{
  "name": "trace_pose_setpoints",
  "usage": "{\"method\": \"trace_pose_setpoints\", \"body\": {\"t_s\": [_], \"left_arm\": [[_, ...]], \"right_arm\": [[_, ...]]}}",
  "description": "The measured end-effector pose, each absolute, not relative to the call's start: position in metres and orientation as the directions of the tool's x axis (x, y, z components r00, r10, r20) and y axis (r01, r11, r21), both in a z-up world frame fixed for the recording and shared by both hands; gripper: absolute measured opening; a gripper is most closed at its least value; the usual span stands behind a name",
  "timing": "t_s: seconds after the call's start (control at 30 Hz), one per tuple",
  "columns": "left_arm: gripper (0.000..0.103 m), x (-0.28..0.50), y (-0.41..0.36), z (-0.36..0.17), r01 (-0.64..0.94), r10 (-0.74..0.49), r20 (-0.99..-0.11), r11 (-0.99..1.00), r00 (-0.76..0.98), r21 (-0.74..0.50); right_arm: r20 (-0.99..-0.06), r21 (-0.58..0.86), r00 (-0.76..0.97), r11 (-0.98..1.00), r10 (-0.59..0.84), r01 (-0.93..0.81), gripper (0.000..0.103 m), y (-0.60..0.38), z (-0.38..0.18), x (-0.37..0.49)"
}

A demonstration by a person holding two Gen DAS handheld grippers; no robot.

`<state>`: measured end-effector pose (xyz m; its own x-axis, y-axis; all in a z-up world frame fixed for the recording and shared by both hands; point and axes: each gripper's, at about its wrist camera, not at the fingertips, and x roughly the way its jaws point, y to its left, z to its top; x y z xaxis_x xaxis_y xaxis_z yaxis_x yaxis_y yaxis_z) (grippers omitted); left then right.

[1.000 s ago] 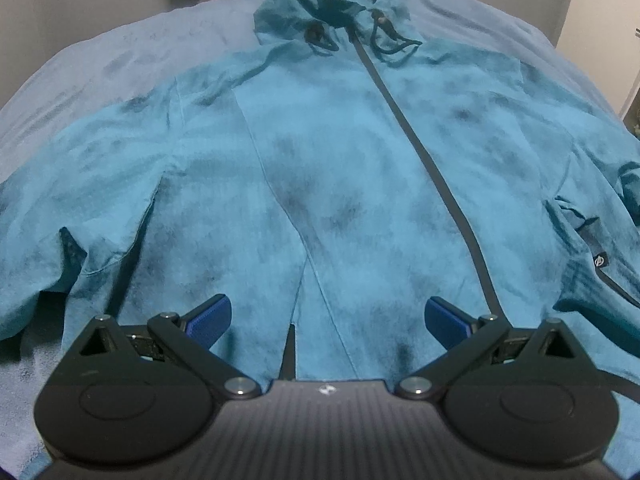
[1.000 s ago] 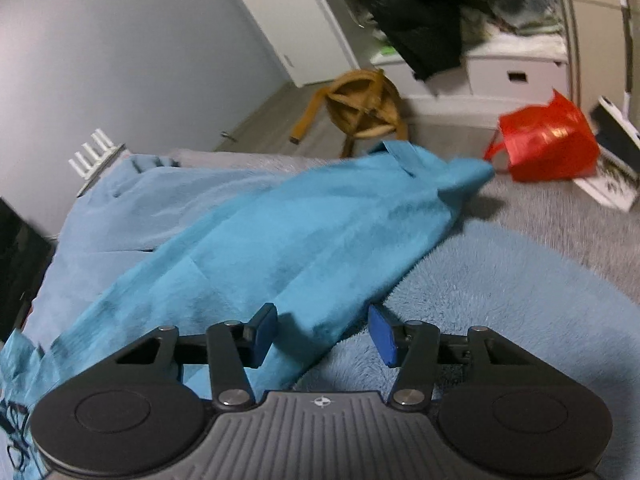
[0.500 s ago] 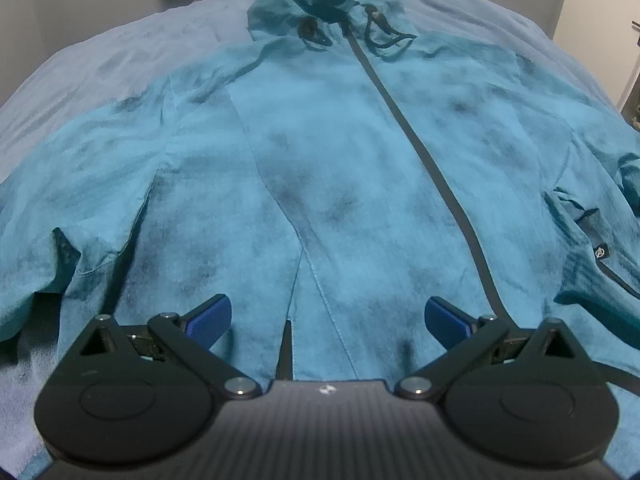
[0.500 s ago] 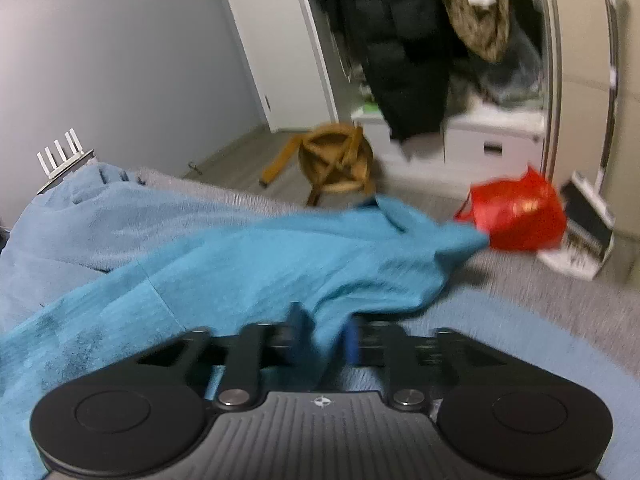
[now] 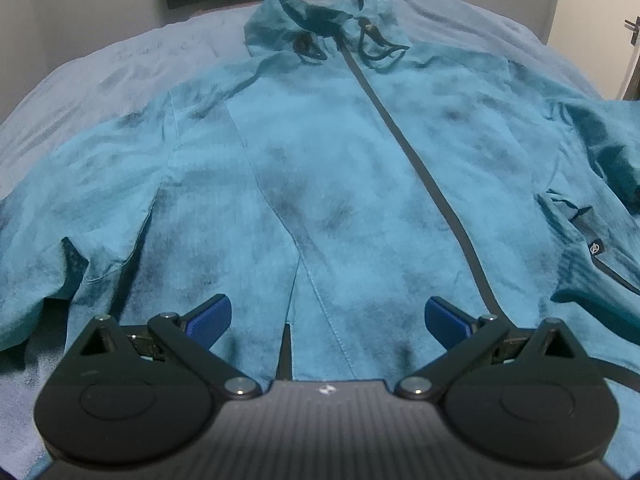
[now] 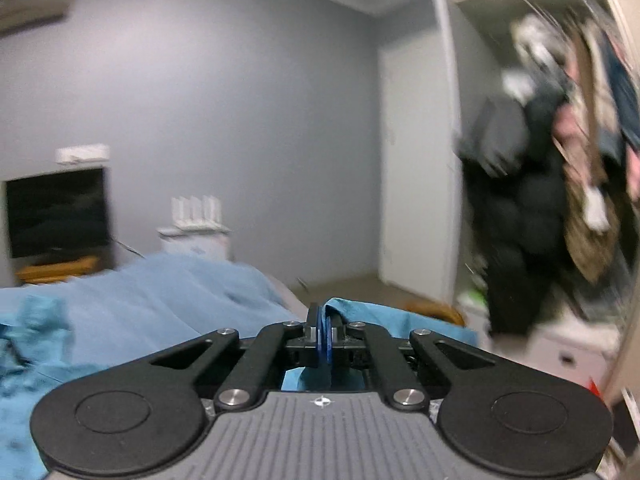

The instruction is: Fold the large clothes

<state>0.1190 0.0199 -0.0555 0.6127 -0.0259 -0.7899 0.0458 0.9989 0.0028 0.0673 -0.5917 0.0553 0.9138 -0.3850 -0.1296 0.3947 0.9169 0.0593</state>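
Note:
A teal hooded jacket lies face up and spread out on the bed, zipper running up the middle, hood at the far end. My left gripper is open and empty, just above the jacket's bottom hem. My right gripper is shut on the jacket's sleeve, holding the teal cloth lifted and pointing toward the room. More of the jacket shows at the left of the right wrist view.
The bed has a light blue cover, also seen in the right wrist view. A dark screen and a white unit stand by the far wall. An open wardrobe with hanging clothes is at right.
My right gripper has closed on the sleeve and lifted it, swinging up and left so the view now faces the wall. My left gripper has barely moved and stays open.

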Motion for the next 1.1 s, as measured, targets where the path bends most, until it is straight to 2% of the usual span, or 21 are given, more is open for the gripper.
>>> {"method": "trace_pose_setpoints", "body": {"t_s": [0.2,0.43,0.53,0.67,0.9,1.0,1.07,1.1], "left_arm": [[0.103,0.116,0.022,-0.052,0.045,-0.031,-0.776,0.999,0.630,-0.003],[0.103,0.117,0.032,-0.044,0.017,-0.027,-0.754,1.000,0.657,-0.021],[0.103,0.117,0.041,-0.038,-0.009,-0.012,-0.736,1.000,0.677,-0.025],[0.103,0.118,0.056,-0.029,-0.051,0.002,-0.717,0.998,0.697,-0.047],[0.103,0.123,0.086,-0.023,-0.135,0.022,-0.702,0.985,0.712,-0.106],[0.103,0.125,0.088,-0.025,-0.146,0.023,-0.709,0.983,0.705,-0.113],[0.103,0.125,0.087,-0.027,-0.145,0.023,-0.714,0.983,0.700,-0.110],[0.103,0.126,0.086,-0.027,-0.143,0.024,-0.715,0.984,0.699,-0.106]], "right_arm": [[-0.038,0.026,0.980,0.980,-0.195,0.196,0.003,-0.517,0.104,0.066],[-0.035,0.040,0.999,0.998,0.040,-0.039,0.003,-0.422,0.125,0.073],[-0.072,0.053,0.987,0.989,0.143,-0.140,0.003,-0.379,0.117,0.077],[-0.177,0.052,0.950,0.967,0.256,-0.251,0.003,-0.327,0.078,0.082],[-0.402,-0.011,0.851,0.928,0.337,-0.373,0.004,-0.267,-0.002,0.074],[-0.443,0.033,0.824,0.925,0.353,-0.379,0.005,-0.262,-0.019,0.055],[-0.443,0.090,0.819,0.927,0.365,-0.365,0.014,-0.275,-0.020,0.053],[-0.442,0.112,0.821,0.930,0.362,-0.350,0.028,-0.279,-0.018,0.058]]}}
